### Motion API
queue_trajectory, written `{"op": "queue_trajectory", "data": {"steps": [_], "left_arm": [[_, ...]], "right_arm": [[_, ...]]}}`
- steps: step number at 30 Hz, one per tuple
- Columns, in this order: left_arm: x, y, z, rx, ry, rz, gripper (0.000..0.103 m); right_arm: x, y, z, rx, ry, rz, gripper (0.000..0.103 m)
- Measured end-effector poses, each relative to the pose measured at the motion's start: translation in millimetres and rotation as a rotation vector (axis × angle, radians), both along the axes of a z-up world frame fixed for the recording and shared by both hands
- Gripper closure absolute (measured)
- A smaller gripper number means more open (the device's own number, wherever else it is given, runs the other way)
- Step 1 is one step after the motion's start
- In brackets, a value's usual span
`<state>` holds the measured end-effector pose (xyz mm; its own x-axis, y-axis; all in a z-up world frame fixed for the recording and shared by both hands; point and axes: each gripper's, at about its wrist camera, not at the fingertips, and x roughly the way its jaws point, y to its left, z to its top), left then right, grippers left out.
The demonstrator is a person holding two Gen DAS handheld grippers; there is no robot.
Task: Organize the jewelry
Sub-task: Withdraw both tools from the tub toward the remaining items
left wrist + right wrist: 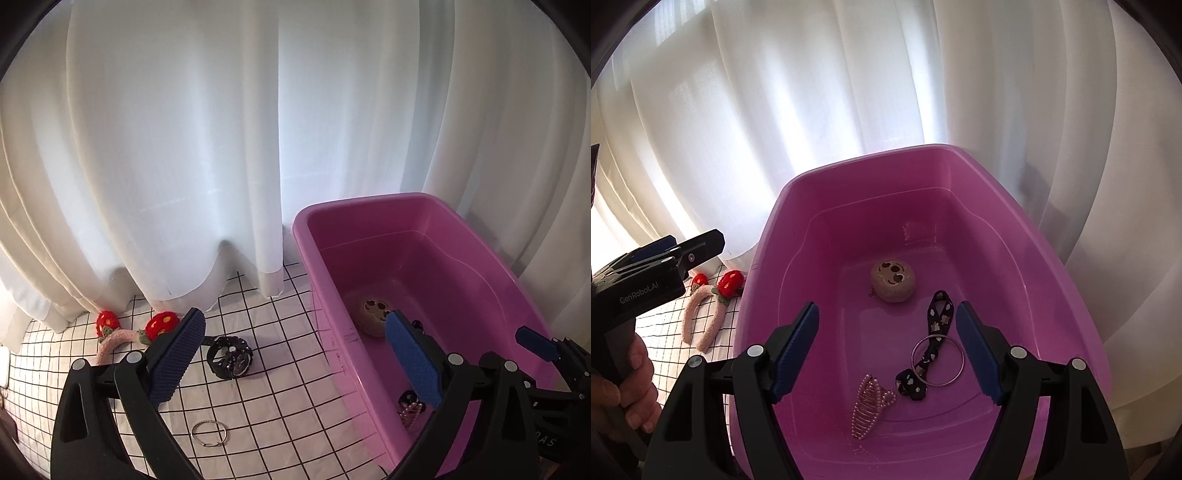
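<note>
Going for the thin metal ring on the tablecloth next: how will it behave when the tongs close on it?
The ring looks like thin, stiff wire lying flat on the checked cloth, so the pads may struggle to get under it. It probably weighs very little and may skid or flip. Being round, it could roll if dropped on edge.

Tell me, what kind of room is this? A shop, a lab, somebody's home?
Most likely a home, perhaps by a window. White curtains hang to a surface under a grid-patterned cloth, a pink plastic tub holds hair accessories, and a black watch and a strawberry headband lie on the cloth.
</note>
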<state>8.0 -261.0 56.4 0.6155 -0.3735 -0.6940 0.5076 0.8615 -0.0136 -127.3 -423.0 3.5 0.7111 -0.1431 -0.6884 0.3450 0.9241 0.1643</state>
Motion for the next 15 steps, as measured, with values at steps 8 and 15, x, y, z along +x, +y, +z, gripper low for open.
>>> {"op": "queue_trajectory", "data": {"steps": [8,15], "left_arm": [[16,50,-5,0.011,0.05,0.097,0.006],[28,120,-14,0.046,0.04,0.196,0.006]], "right_arm": [[16,42,21,-0.041,-0.016,0.086,0.03],[31,94,37,-0.063,-0.057,0.19,0.03]]}}
